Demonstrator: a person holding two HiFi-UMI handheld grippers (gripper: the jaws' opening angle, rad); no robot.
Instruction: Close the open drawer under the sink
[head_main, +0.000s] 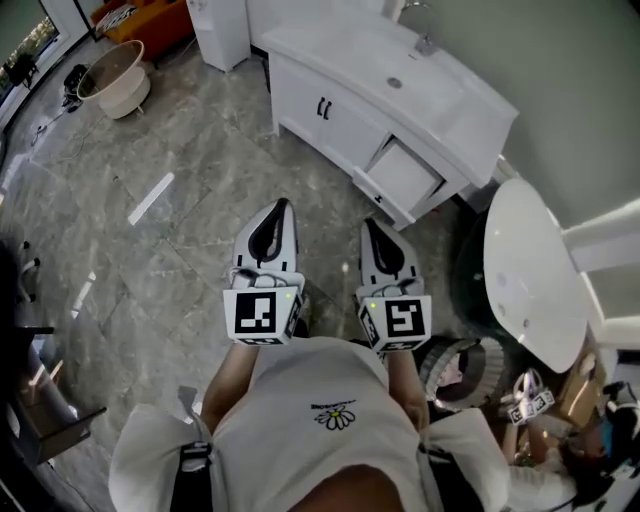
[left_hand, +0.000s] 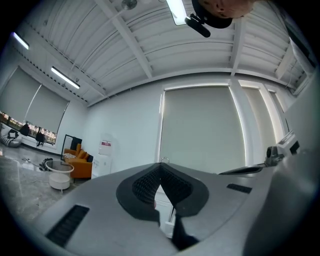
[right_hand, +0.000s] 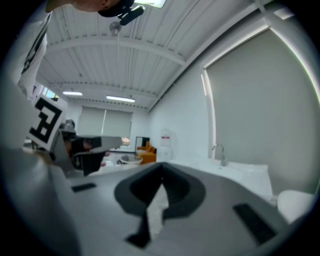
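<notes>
In the head view a white sink cabinet (head_main: 330, 112) stands at the top, with a basin and faucet (head_main: 425, 40) above. Its lower right drawer (head_main: 403, 176) is pulled out towards me. My left gripper (head_main: 283, 205) and right gripper (head_main: 371, 224) are held side by side over the grey floor, pointing at the cabinet and well short of it. Both are shut with nothing between their jaws. In the left gripper view the left gripper (left_hand: 161, 172) has its jaws meeting at the tip, with white cabinet front beyond. The right gripper (right_hand: 162, 176) looks past the sink counter (right_hand: 245, 172).
A round white object (head_main: 535, 270) and a pile of clutter (head_main: 520, 400) stand right of the drawer. A white basket (head_main: 112, 78), an orange sofa (head_main: 150, 20) and a white dispenser (head_main: 220, 30) are at the far left. A white strip (head_main: 150, 198) lies on the floor.
</notes>
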